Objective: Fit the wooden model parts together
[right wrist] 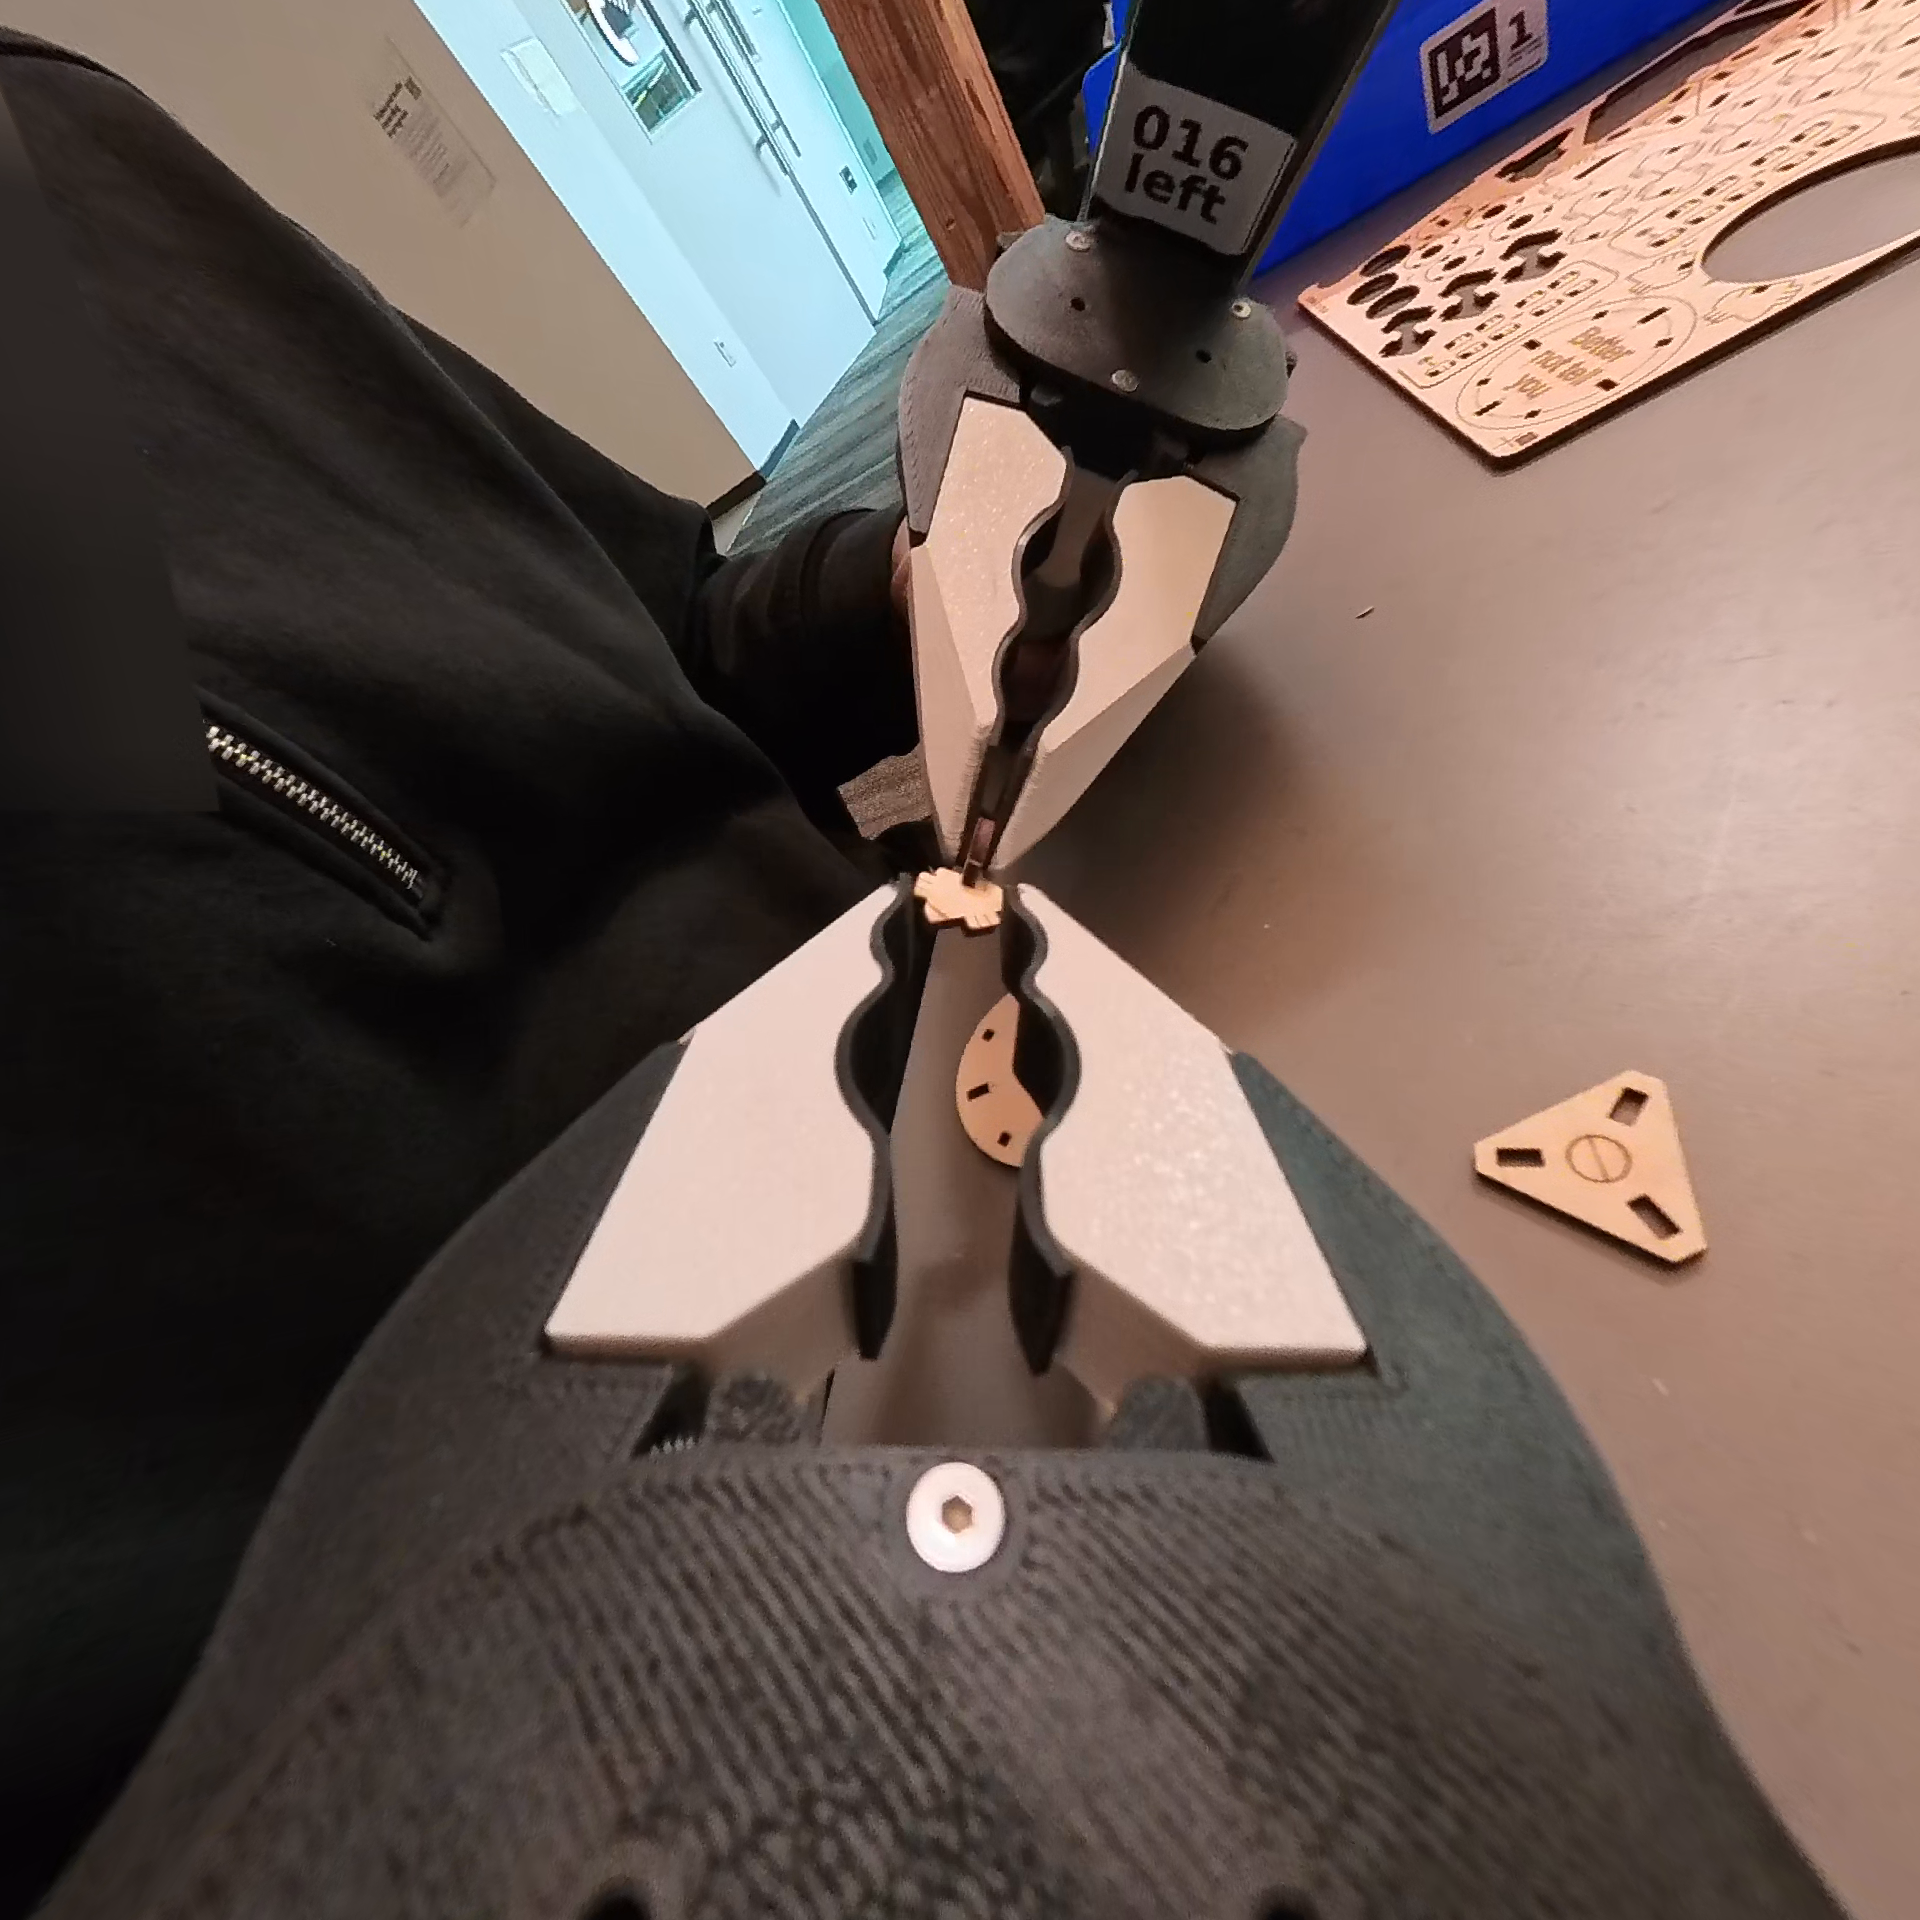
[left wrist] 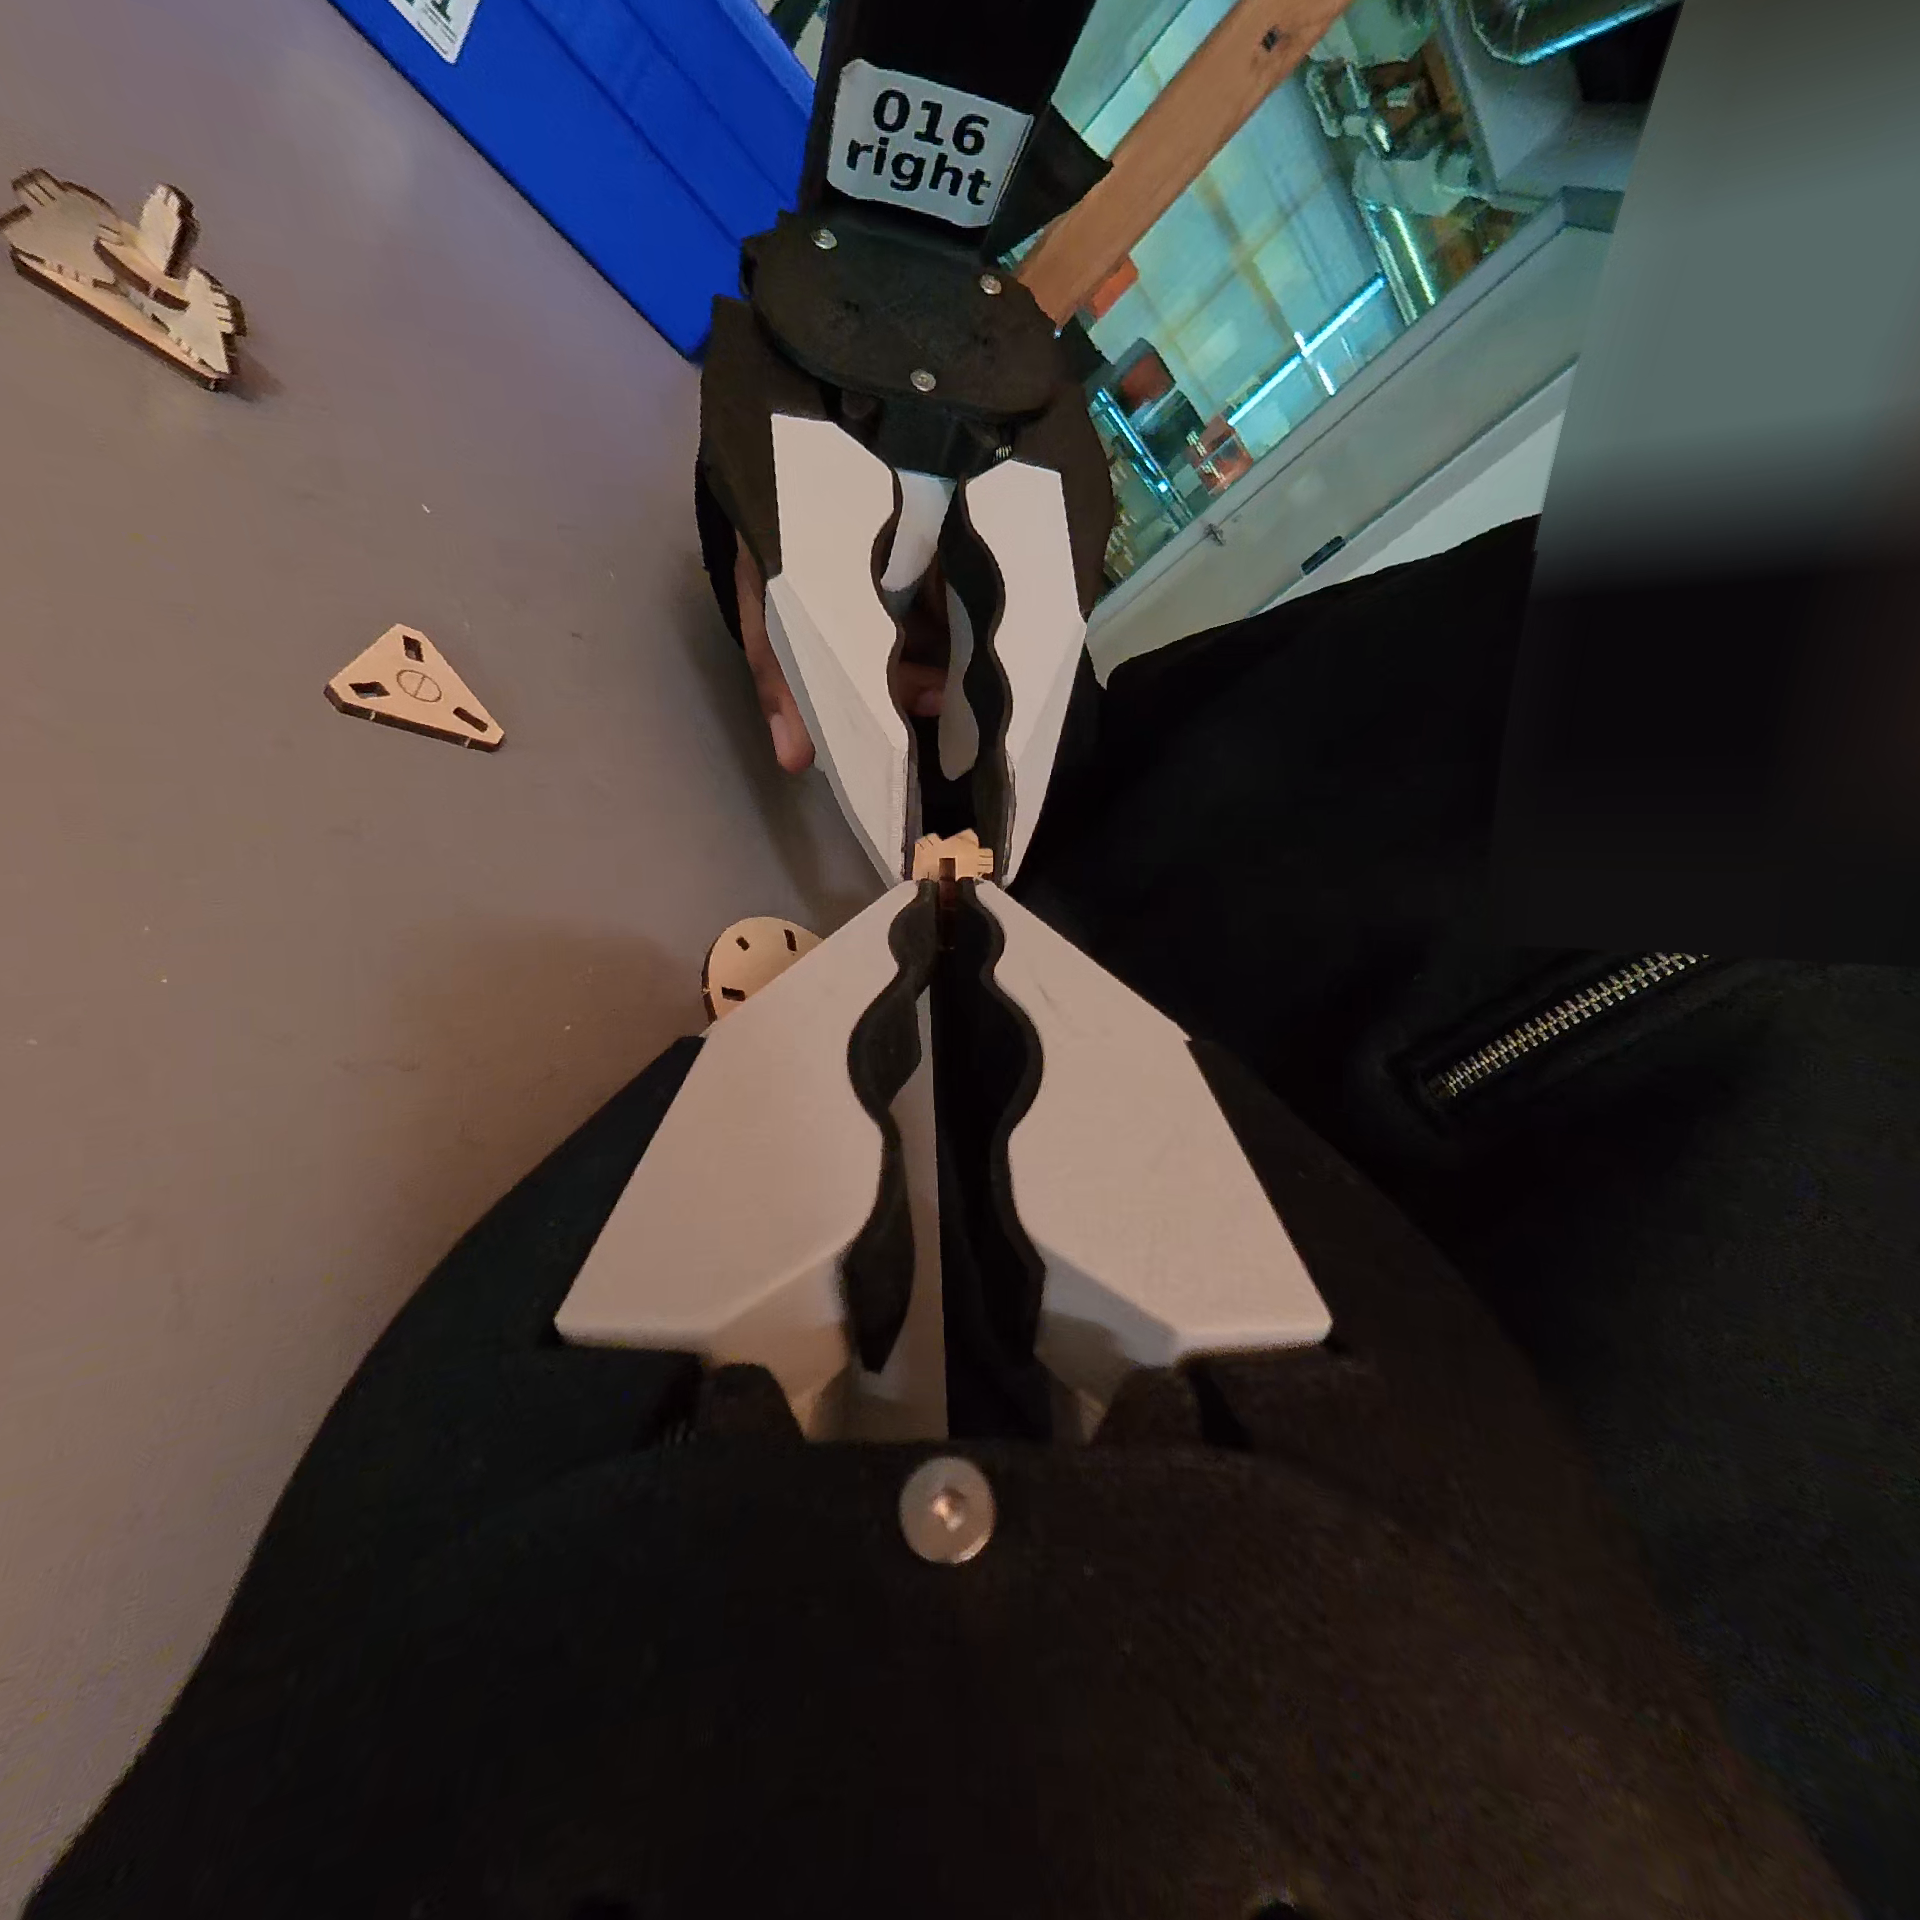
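The two grippers are held tip to tip above a grey-brown table [right wrist: 1558, 831], in front of a person in a black zipped jacket [right wrist: 364, 675].

The right gripper [right wrist: 961, 906] is closed on a small pale wooden cross-shaped piece [right wrist: 961, 906] with notched ends; the piece is pinched by its sides between the two fingertips, and both tips are seen pressed against it in the right wrist view. The left gripper [left wrist: 943, 896] is pressed together on a thin dark wooden strip [left wrist: 945, 914], seen edge-on between its pads. The end of that strip is set at the slot in the middle of the cross-shaped piece — whether it is seated fully cannot be told. In the right wrist view the same strip [right wrist: 977, 852] is seen coming out of the left gripper's tips and meeting the piece from above.

Below the grippers, on the table, a round wooden disc [right wrist: 1003, 1091] with small slots is lying, partly hidden by the right gripper's fingers. Well apart from it, a triangular wooden plate [right wrist: 1595, 1179] with three slots and a circle mark is lying flat. Farther off, a small assembled wooden part [left wrist: 130, 275] is seen, and a laser-cut plywood sheet [right wrist: 1662, 260] with cut-outs is lying against a blue bin [left wrist: 623, 125].
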Tool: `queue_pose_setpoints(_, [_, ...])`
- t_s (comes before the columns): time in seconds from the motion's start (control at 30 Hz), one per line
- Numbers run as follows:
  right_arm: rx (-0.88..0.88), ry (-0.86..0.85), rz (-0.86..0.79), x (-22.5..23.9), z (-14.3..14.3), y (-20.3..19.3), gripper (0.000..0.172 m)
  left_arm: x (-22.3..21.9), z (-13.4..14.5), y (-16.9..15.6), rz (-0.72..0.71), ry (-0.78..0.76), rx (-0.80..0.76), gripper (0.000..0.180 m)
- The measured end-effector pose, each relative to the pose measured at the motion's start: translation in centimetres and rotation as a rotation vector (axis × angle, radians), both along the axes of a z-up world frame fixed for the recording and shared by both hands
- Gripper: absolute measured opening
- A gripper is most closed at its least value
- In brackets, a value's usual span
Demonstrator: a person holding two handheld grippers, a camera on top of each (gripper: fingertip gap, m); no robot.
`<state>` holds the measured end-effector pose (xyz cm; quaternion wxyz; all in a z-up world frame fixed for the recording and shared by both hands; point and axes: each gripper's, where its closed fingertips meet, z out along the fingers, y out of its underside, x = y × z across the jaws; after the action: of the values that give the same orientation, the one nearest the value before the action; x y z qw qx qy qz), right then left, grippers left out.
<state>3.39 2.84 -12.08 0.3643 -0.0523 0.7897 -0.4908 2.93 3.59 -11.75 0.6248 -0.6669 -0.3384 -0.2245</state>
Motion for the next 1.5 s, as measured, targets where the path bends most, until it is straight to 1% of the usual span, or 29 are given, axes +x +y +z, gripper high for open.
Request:
queue_pose_setpoints(0.2, [-0.033, -0.028, -0.005, 0.0, 0.6, -0.1, 0.014, -0.1, 0.7, -0.1, 0.022, 0.044, 0.028, 0.0])
queue_pose_setpoints(0.43, [-0.054, -0.025, -0.007, 0.0, 0.9, -0.2, 0.014, -0.1, 1.0, -0.2, 0.03, 0.061, 0.04, 0.0])
queue_pose_setpoints(1.03, [-0.051, -0.012, -0.018, -0.1, 0.8, -0.2, 0.014, -0.3, 0.9, -0.1, 0.047, 0.055, 0.035, 0.0])
queue_pose_setpoints(1.2, [-0.044, -0.01, -0.098, -1.2, 0.7, -0.7, 0.014, -1.5, 0.9, -0.7, 0.129, 0.051, 0.041, 0.0])
queue_pose_setpoints(1.23, [-0.047, -0.004, -0.104, -1.2, 0.7, -0.8, 0.015, -1.5, 1.0, -0.8, 0.132, 0.048, 0.048, 0.007])
queue_pose_setpoints(1.27, [-0.053, 0.004, -0.111, -1.3, 0.8, -0.8, 0.015, -1.5, 1.0, -0.8, 0.127, 0.042, 0.058, 0.027])
queue_pose_setpoints(1.3, [-0.063, 0.014, -0.126, -1.5, 0.9, -0.8, 0.015, -1.5, 1.1, -0.8, 0.125, 0.038, 0.069, 0.037])
queue_pose_setpoints(1.43, [-0.129, 0.087, -0.17, -2.1, 1.5, -1.0, 0.015, -1.6, 1.4, -1.1, 0.136, 0.04, 0.094, 0.039])
queue_pose_setpoints(1.5, [-0.202, 0.19, -0.183, -2.1, 2.0, -1.0, 0.014, -1.9, 1.5, -1.3, 0.15, 0.027, 0.107, 0.045])
